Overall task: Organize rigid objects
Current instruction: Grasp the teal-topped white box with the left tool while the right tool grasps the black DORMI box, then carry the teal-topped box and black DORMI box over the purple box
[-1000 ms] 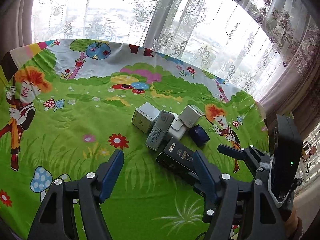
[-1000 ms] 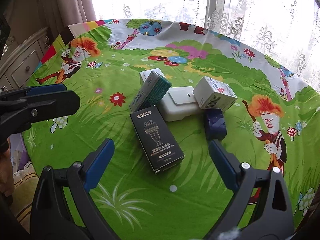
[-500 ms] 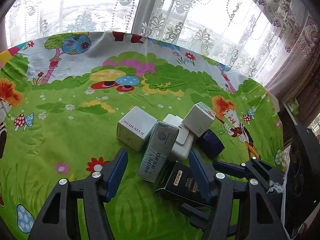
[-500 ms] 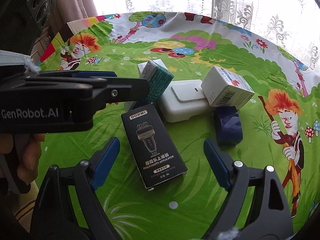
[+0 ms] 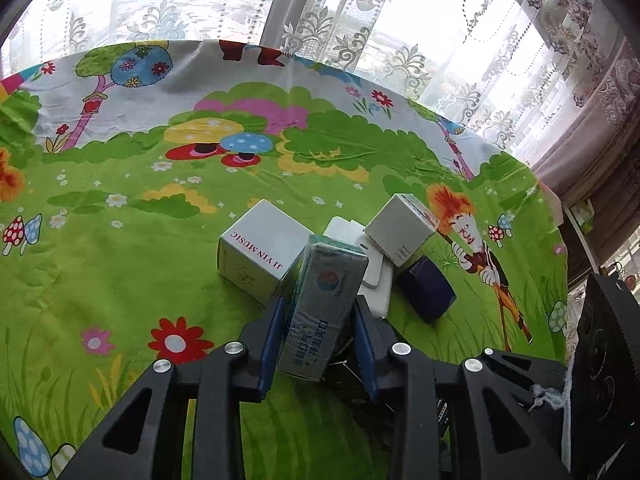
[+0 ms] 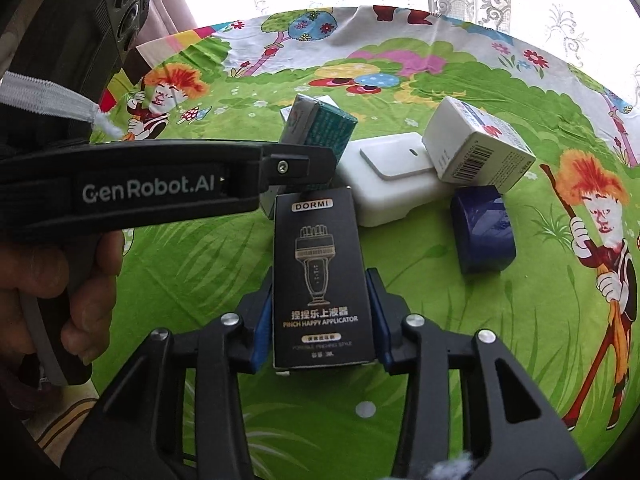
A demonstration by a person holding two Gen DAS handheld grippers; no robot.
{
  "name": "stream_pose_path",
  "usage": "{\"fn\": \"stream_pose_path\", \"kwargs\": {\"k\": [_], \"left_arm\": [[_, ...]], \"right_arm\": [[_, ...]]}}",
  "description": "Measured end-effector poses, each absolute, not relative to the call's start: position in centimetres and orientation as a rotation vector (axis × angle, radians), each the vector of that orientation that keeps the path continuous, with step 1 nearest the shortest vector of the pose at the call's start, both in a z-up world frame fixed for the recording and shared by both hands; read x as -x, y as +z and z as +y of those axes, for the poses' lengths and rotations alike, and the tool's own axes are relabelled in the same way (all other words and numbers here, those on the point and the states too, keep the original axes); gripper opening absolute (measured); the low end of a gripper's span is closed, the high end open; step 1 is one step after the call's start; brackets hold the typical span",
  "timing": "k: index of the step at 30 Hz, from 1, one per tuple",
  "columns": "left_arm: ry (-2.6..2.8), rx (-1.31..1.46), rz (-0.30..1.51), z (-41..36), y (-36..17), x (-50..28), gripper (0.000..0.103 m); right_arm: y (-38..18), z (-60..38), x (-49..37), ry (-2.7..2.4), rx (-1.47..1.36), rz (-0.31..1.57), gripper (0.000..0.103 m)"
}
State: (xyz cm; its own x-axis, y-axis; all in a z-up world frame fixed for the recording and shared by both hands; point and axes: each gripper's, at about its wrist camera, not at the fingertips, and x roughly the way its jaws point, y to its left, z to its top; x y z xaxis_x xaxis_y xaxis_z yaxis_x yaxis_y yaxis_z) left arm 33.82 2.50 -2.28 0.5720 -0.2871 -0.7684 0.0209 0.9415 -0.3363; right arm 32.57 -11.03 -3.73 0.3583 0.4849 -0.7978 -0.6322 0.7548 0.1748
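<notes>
Several boxes lie clustered on a cartoon-print green tablecloth (image 5: 120, 280). My left gripper (image 5: 320, 332) is shut on a long silver-green box (image 5: 324, 304), its blue pads pressed on both long sides. My right gripper (image 6: 318, 320) is shut on the black DORMI box (image 6: 316, 276). The silver-green box (image 6: 320, 124) also shows in the right wrist view, behind the left gripper's black body (image 6: 160, 188). A white JI YIN MUSIC box (image 5: 260, 252) sits just left of the held box.
A flat white box (image 6: 392, 184), a white barcode box (image 6: 476, 144) leaning on it, and a small dark blue box (image 6: 482, 232) sit right of the held boxes. Lace curtains (image 5: 360, 32) hang behind the table's far edge. A hand (image 6: 60, 280) holds the left gripper.
Both grippers moved forward and closed: the left on the silver-green box, the right on the black DORMI box. Both were open a second ago.
</notes>
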Motion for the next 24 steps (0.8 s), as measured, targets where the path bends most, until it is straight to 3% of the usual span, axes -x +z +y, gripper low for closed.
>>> {"fn": "stream_pose_path", "kwargs": {"k": [24], "left_arm": [[-0.135,0.451,0.861,5.7,2.7,-23.0,0.033]], "right_arm": [[2.1,-14.0,-28.0,0.689,-0.022,0.901,0.043]]}}
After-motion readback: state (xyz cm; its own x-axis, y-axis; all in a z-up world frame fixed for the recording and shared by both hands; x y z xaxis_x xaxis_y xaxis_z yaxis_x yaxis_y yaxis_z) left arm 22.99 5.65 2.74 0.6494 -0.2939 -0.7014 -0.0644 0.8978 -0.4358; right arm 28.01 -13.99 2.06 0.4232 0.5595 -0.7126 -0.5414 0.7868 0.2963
